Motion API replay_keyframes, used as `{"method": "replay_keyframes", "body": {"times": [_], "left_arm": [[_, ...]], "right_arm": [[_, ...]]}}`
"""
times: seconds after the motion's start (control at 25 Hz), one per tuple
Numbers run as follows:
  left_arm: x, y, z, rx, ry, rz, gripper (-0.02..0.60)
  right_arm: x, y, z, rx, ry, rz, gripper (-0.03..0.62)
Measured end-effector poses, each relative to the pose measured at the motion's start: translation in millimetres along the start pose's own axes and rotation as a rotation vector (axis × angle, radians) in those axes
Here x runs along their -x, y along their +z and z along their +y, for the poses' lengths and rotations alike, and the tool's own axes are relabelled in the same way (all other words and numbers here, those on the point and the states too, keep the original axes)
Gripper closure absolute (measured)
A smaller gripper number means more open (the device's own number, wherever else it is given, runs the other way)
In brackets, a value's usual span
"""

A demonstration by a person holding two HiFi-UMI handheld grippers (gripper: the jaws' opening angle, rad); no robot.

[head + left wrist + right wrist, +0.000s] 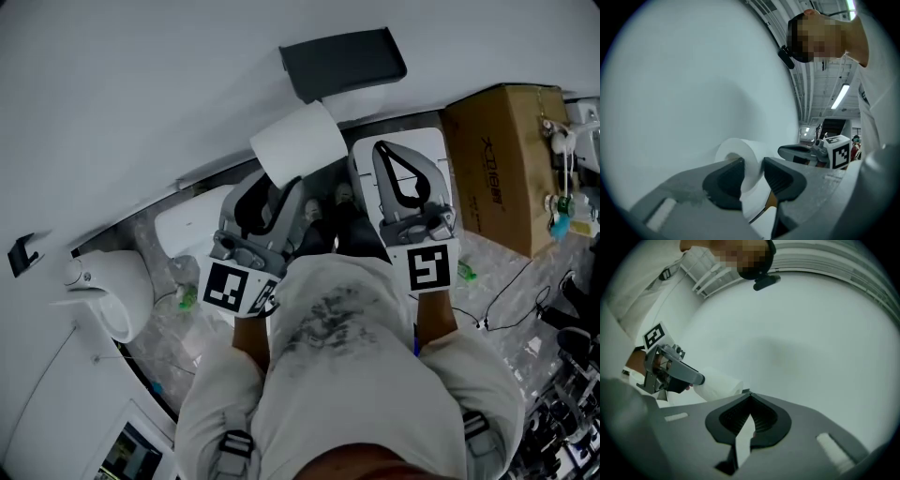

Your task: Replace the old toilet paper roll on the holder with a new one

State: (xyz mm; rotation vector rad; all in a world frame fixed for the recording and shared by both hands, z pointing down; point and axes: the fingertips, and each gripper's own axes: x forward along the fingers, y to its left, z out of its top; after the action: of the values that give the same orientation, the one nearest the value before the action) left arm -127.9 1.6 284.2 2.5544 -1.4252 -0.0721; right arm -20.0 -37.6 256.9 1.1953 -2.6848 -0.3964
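"Where's the roll (298, 141)?"

"Just below the holder (342, 64), close to the wall. The left gripper (281, 183) has it; its fingers (726, 180) pinch the roll's paper wall between them."

"And the right gripper (384, 150)?"

"Also below the holder, just beside the roll and not touching it. Its fingers (736, 416) are pressed together at the tips, and they point at the wall."
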Motion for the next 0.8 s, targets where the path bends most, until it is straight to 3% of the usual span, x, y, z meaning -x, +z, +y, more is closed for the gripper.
{"method": "replay_keyframes", "body": {"times": [0.28, 0.8], "left_arm": [[-0.8, 7.9, 1.8, -0.002, 0.006, -0.011, 0.437], [-5.7, 11.4, 0.9, -0.008, -0.013, -0.016, 0.436]], "right_arm": [[4.5, 0.6, 5.2, -0.101, 0.027, 0.002, 0.592], [4.4, 1.5, 3.4, -0.119, 0.013, 0.001, 0.592]]}}
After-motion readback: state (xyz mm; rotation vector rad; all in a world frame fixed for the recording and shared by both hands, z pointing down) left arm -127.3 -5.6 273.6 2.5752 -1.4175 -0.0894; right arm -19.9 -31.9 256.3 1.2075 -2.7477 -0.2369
